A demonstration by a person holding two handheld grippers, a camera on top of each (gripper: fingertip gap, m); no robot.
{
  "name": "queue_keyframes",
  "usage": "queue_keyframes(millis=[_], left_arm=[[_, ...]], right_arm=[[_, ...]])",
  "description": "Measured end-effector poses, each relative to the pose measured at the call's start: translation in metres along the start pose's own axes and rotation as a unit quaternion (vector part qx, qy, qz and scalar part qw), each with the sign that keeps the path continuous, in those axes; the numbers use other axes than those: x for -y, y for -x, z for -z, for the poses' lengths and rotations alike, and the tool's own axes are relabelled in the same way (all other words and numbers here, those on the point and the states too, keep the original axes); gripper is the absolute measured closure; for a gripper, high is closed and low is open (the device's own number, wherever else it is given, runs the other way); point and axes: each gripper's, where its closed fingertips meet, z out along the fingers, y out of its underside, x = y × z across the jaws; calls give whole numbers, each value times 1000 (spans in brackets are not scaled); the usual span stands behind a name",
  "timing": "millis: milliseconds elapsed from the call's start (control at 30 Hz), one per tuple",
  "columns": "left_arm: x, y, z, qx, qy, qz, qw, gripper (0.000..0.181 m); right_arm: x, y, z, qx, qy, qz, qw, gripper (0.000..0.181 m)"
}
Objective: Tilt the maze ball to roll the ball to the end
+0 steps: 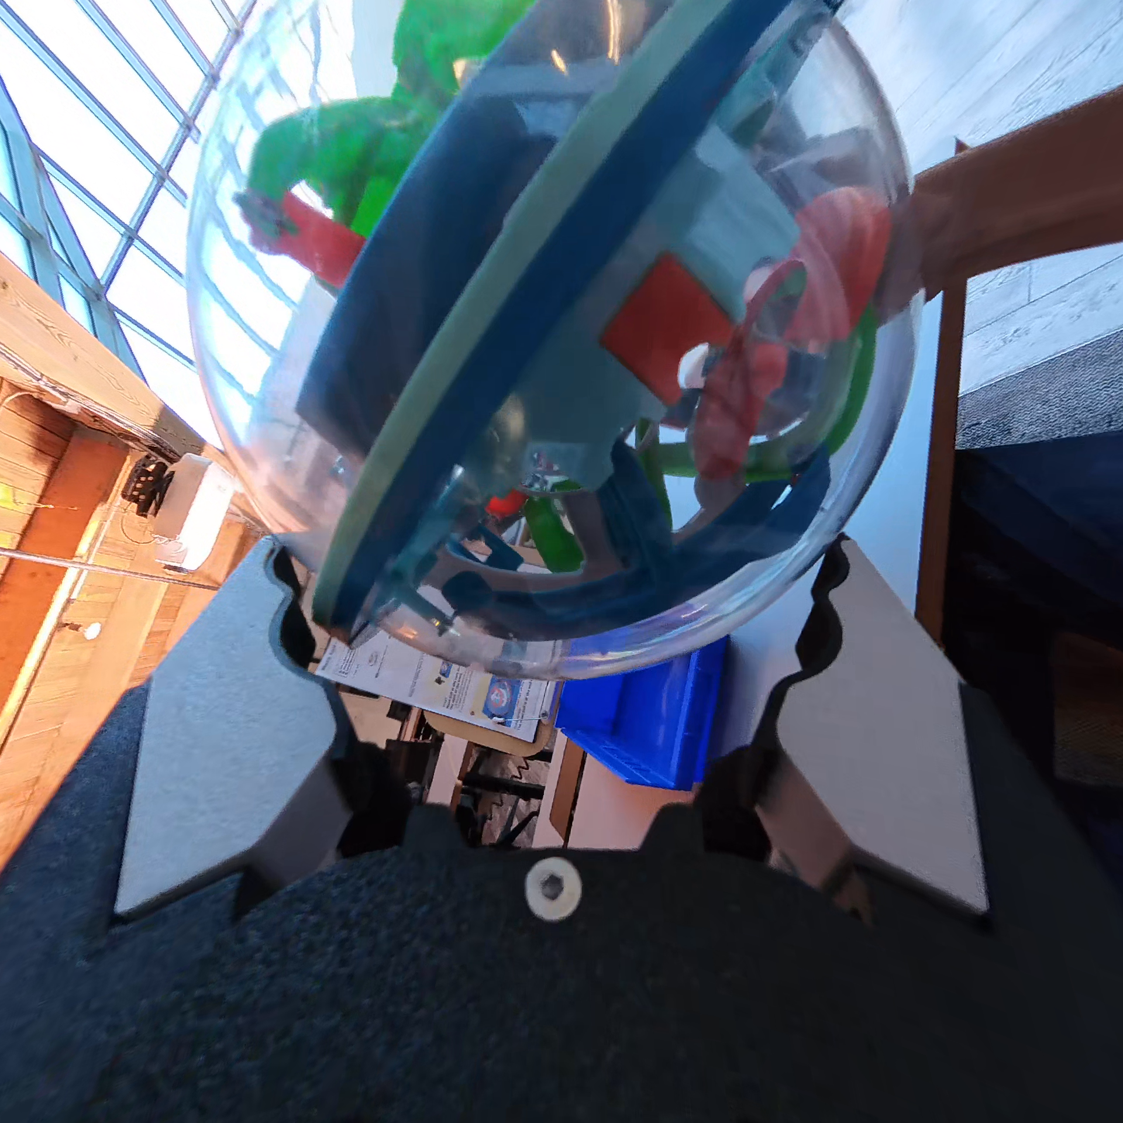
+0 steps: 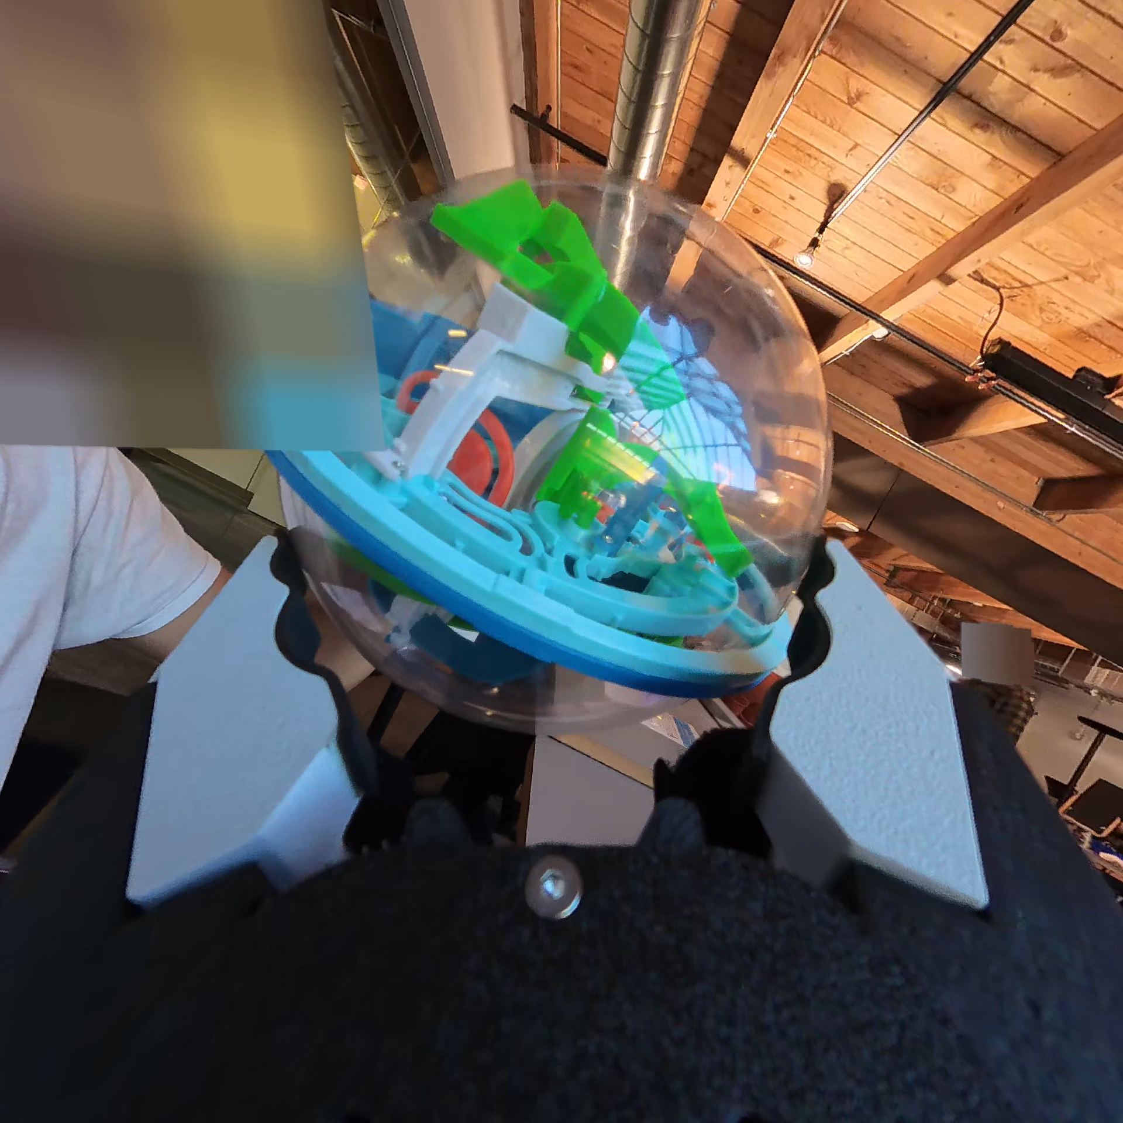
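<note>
The maze ball [image 1: 547,304] is a clear sphere with a blue and teal ring around its middle and green, red and blue tracks inside. It is held up in the air, tilted, between both grippers. My left gripper [image 1: 556,601] is shut on its lower part, with the ring running steeply up to the right. My right gripper [image 2: 553,607] is shut on the maze ball [image 2: 547,456] from another side, with the ring sloping down to the right. I cannot pick out the small ball inside.
A blue bin [image 1: 644,723] and a printed sheet [image 1: 437,686] lie below the sphere. A wooden frame [image 1: 1021,200] stands at the right. A person's white sleeve [image 2: 79,547] is at the left. A wooden ceiling [image 2: 911,152] and a metal duct [image 2: 650,79] are overhead.
</note>
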Motion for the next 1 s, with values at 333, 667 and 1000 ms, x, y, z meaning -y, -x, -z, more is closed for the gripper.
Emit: queue_keyframes(millis=[333,667,1000], left_arm=[[-31,-11,-9,-12,14,-18,1000,22],[-113,-61,-40,-37,68,15,997,23],[-213,-114,-81,-31,120,22,992,23]], right_arm=[[-38,-8,7,-6,43,1,999,26],[-140,-21,42,-10,205,-54,977,26],[-248,-43,82,-22,311,-49,949,26]])
